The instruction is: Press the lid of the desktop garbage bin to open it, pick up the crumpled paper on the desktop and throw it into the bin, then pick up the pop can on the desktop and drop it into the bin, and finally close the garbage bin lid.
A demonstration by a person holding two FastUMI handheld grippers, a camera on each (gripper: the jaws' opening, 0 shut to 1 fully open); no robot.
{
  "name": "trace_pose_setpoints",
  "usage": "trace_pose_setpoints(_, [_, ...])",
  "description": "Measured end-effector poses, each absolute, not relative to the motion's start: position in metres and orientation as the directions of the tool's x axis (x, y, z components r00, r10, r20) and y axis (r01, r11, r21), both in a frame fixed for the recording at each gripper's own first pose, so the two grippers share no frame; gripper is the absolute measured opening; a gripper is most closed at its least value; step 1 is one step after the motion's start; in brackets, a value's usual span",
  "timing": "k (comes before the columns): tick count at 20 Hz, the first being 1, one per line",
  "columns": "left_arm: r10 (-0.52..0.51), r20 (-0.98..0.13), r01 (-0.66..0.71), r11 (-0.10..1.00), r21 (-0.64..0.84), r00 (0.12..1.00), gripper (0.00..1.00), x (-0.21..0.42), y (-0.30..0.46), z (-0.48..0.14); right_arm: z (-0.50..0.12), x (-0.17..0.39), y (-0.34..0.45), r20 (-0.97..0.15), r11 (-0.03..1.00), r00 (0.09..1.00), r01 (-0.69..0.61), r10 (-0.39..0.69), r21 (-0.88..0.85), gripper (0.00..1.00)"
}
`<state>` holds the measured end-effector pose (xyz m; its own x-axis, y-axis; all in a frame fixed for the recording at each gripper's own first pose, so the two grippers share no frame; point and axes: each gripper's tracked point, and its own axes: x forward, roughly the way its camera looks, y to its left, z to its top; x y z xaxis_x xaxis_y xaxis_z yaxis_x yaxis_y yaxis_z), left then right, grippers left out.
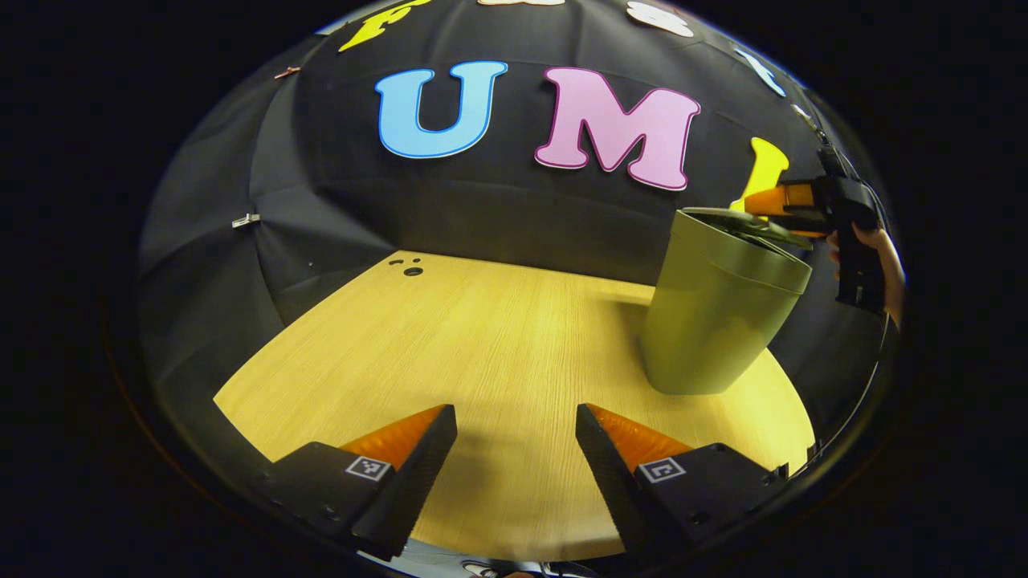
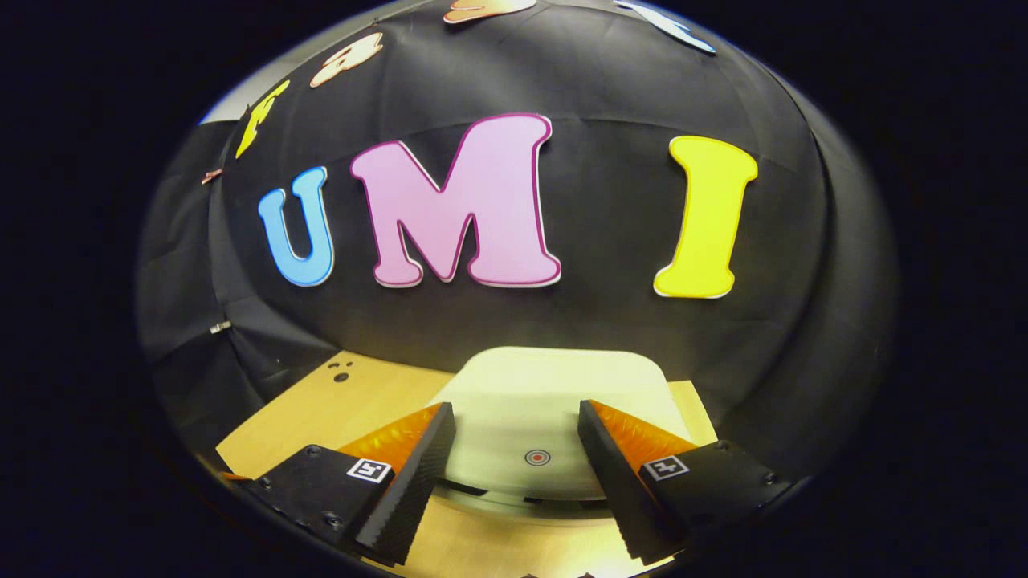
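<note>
The green garbage bin (image 1: 723, 313) stands on the wooden surface (image 1: 482, 353), its lid (image 2: 546, 401) down, so the inside is hidden. The right hand-held gripper (image 2: 516, 457) hovers spread wide and empty just over the lid; the left hand-held gripper (image 1: 516, 457) gapes empty too.

In the left gripper view the wooden tabletop (image 1: 482, 337) lies bare ahead of the parted fingers of the left gripper (image 1: 516, 461), open for passage up to the cloth wall. The garbage bin (image 1: 715, 313) stands at the right, the sole obstacle, with the right gripper (image 1: 783, 201) above its rim. In the right gripper view the bin lid (image 2: 554, 393) lies just below the spread fingers of the right gripper.
</note>
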<state>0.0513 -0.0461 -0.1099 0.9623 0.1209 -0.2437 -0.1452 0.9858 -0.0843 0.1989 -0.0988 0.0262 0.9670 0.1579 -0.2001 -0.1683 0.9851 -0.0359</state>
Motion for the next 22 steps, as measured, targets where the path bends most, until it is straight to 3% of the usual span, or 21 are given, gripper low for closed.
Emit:
trace_pose_setpoints(6, [0.097, -0.253, -0.116, 0.991, -0.062, 0.963, 0.96, 0.043, -0.050, -0.101, 0.015, 0.188, -0.098, -0.204, 0.991, 0.972, -0.126, 0.113, -0.054, 0.98])
trace_pose_setpoints(12, [0.006, -0.248, -0.011, 1.000, -0.016, 0.969, 0.96, 0.043, -0.055, -0.088, 0.002, 0.184, -0.099, -0.216, 0.995, 0.974, -0.083, 0.071, -0.047, 0.98])
trace_pose_setpoints(22, [-0.042, -0.142, 0.043, 0.999, 0.004, 0.989, 0.96, 0.035, -0.034, -0.056, 0.023, 0.166, -0.096, -0.112, 0.999, 0.993, -0.030, 0.026, -0.034, 0.98])
